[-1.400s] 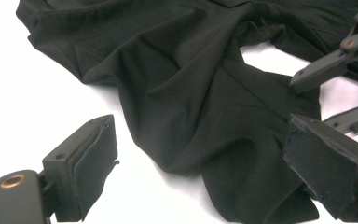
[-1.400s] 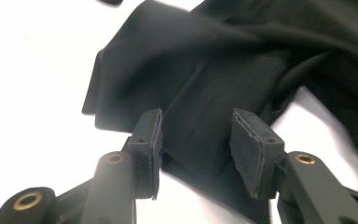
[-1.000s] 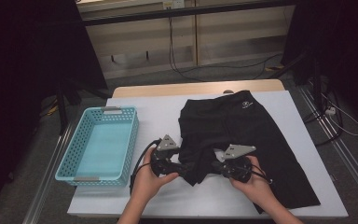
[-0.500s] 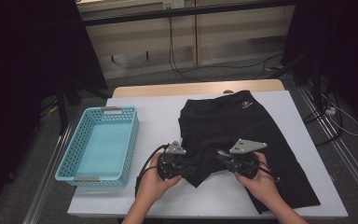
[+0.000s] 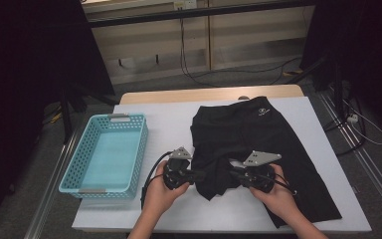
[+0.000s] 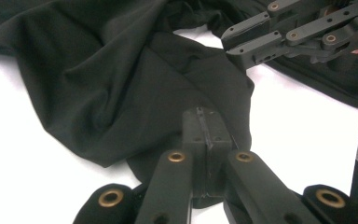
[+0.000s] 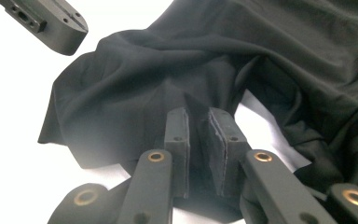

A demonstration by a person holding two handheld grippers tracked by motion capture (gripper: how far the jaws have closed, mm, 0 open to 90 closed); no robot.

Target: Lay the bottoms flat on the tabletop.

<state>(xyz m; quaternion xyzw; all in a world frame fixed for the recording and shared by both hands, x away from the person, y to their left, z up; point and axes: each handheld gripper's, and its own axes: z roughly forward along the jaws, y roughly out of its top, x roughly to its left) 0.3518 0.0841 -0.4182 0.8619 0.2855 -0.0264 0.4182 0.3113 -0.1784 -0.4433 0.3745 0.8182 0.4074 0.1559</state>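
Observation:
Black shorts [image 5: 258, 129] lie spread on the white table top, with a rumpled leg end near the front. My left gripper [image 5: 201, 175] points right at that leg end. Its jaws have just closed and stand shut [image 6: 204, 122] on a fold of the black fabric [image 6: 98, 70]. My right gripper [image 5: 229, 173] points left, facing it. Its jaws have just been opening and stand slightly apart [image 7: 199, 121], with a ridge of fabric [image 7: 135, 79] upright between the pads. Each gripper view shows the other gripper's tip: the right gripper [image 6: 242, 44] and the left gripper [image 7: 70, 32].
A light blue perforated basket [image 5: 128, 118] stands at the left of the white table cover [image 5: 164, 119], with nothing in it. A bare wooden strip runs along the far edge. Cables trail on the floor beyond, and metal rails flank the table.
My left gripper's jaws have closed on the fabric at the leg end. Both hands have stayed about where they were, and the shorts have barely shifted.

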